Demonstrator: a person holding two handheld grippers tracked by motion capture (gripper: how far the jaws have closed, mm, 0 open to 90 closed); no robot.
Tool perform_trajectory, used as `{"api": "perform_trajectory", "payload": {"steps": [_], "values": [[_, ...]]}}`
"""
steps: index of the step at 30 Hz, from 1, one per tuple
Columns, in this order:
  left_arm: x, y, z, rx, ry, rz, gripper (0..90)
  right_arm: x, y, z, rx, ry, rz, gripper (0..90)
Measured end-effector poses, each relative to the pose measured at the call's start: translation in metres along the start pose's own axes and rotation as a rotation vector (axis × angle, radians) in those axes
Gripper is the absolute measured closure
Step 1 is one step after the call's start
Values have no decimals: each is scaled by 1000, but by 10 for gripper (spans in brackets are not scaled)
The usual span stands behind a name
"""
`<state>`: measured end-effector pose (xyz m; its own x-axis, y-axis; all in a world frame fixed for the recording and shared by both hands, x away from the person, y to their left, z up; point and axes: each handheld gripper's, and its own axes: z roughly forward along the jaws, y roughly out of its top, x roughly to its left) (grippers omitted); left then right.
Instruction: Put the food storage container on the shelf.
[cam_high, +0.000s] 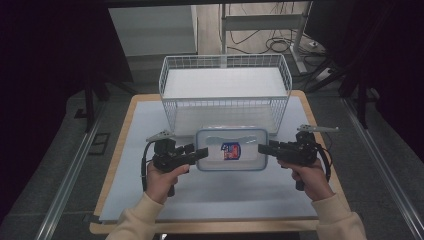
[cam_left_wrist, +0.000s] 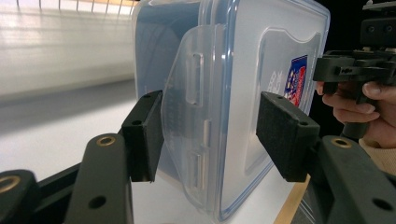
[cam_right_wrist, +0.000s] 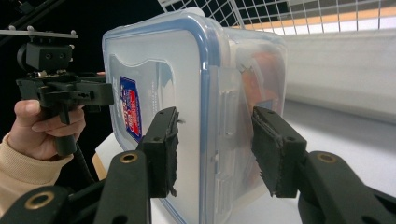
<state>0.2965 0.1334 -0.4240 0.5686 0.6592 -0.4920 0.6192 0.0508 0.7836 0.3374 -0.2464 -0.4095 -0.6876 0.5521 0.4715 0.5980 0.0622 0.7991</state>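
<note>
A clear plastic box (cam_high: 231, 140) with a blue-rimmed lid and a red and blue sticker lies flat on the white mat, just in front of the wire basket. My left gripper (cam_high: 201, 153) is at its left end. In the left gripper view the box (cam_left_wrist: 243, 70) has its side latch flap (cam_left_wrist: 187, 121) between the jaws, and that gripper (cam_left_wrist: 210, 135) is open. My right gripper (cam_high: 263, 148) is at the right end. In the right gripper view it (cam_right_wrist: 217, 149) stands open astride the box's (cam_right_wrist: 154, 60) other latch edge.
A white wire basket (cam_high: 225, 60) stands at the table's far side, directly behind the box. The white mat (cam_high: 215, 195) covers a wooden table with open room toward the front edge. Dark floor, cables and metal rails surround the table.
</note>
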Motion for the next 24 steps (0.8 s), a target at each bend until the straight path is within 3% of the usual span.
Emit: {"api": "perform_trajectory", "payload": {"steps": [9, 24], "values": [[0, 15, -4, -8, 4, -1, 431, 4, 15, 2, -9, -8, -8, 525], [-9, 60, -17, -45, 8, 38, 429, 19, 61, -2, -42, -11, -57, 523]]}}
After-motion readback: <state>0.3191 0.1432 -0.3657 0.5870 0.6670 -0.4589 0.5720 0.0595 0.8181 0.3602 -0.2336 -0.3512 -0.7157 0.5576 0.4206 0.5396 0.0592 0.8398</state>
